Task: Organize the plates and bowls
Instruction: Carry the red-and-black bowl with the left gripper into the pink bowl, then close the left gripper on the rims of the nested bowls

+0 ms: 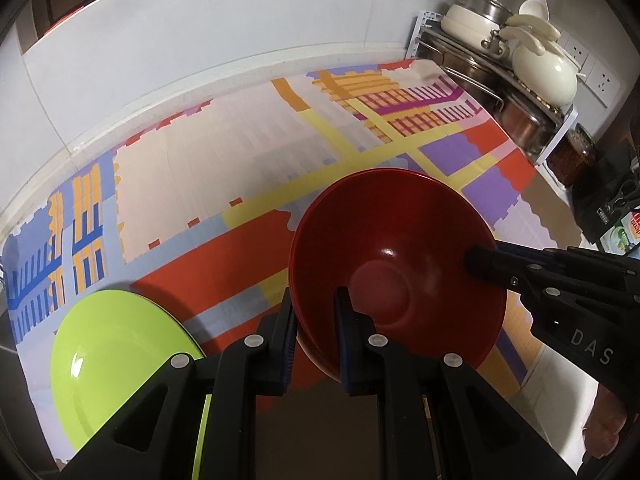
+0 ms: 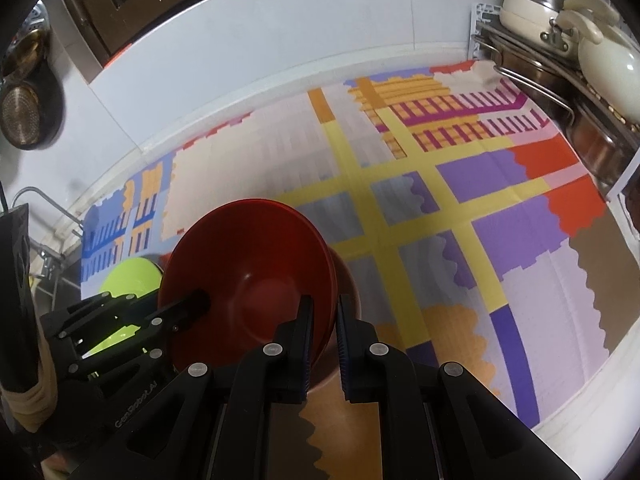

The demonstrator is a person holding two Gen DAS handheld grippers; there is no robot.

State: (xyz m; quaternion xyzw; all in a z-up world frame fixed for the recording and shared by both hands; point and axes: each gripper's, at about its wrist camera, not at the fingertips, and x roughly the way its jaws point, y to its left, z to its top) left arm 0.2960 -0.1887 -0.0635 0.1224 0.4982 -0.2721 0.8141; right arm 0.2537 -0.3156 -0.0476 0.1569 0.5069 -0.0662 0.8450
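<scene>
Your left gripper pinches the near rim of the red bowl; your right gripper is clamped on the opposite rim. The bowl sits tilted over the patterned mat. Green plate lies left of it; pots at the far right.

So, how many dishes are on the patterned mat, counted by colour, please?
Red bowls: at least 1; the doubled rim hints at a stack, exact number unclear
Lime-green plates: 1
Total: at least 2

The left gripper and right gripper both straddle the red rim.
</scene>
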